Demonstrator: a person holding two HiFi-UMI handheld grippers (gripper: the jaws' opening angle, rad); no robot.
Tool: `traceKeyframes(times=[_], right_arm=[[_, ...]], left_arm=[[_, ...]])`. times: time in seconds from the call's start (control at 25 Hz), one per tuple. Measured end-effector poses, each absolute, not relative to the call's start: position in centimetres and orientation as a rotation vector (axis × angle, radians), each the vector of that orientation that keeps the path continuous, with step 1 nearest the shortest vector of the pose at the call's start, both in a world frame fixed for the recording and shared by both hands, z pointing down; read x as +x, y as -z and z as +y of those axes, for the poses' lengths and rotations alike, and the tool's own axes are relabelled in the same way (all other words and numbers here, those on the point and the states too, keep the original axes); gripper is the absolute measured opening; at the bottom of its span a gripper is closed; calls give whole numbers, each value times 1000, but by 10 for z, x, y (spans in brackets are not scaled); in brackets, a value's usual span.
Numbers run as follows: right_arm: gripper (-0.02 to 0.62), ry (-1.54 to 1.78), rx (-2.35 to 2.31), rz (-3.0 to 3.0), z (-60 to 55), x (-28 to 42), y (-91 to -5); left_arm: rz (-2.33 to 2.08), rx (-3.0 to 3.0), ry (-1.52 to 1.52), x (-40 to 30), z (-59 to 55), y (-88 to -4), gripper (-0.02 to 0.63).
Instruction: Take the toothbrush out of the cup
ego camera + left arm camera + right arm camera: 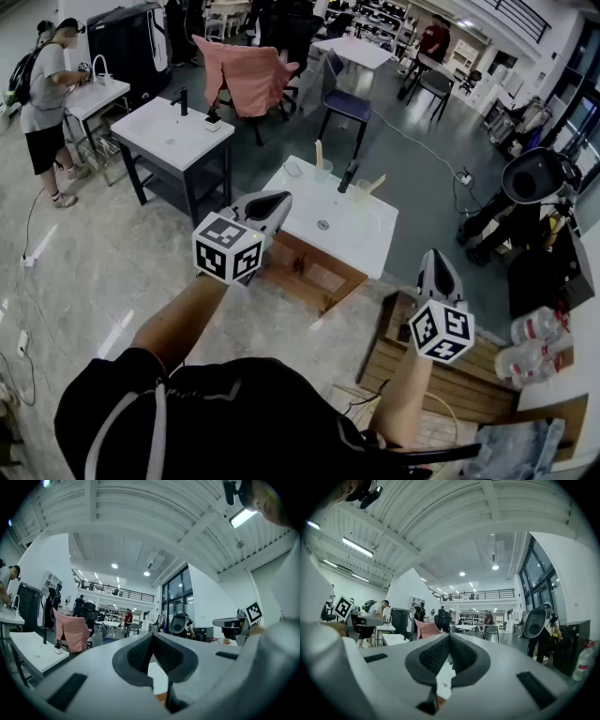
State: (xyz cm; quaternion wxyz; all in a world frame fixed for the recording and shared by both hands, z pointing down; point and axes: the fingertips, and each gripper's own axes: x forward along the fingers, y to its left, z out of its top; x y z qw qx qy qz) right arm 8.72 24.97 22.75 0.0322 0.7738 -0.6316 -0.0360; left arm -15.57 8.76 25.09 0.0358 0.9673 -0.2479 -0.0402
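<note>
The toothbrush (319, 151) stands upright in a clear cup (323, 172) at the far edge of the white sink top (361, 234), just left of the black faucet (348, 175). A small pale thing (293, 169) lies left of the cup. Right of the faucet another pale item (376, 185) leans, and I cannot make out what it is.

My left gripper (278, 199) hangs level at the sink top's near-left side, nearer me than the cup and left of it, touching nothing. In the left gripper view its jaws (153, 636) are pressed together with nothing between them. My right gripper (434, 255) is well apart from the cup, off the top's right front corner and above a wooden frame (469, 380). In the right gripper view its jaws (449, 637) are also closed and empty.

The middle of the sink top is bare around the drain (322, 224), which leaves open room between the left gripper and the cup. An open wooden cabinet (309, 272) sits under the near edge. Left of the sink top is open floor (94, 281), and beyond it stands a second sink unit (178, 141). A blue chair (345, 105) stands behind the cup. Plastic bottles (539, 342) lie at the far right.
</note>
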Motion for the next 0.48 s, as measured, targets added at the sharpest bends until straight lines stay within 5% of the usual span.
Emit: traceKeyframes(times=[0.48], right_arm=[[5, 122, 2391, -1955, 253, 98, -228]], left_arm=[[-783, 2989, 51, -144, 92, -263, 3]])
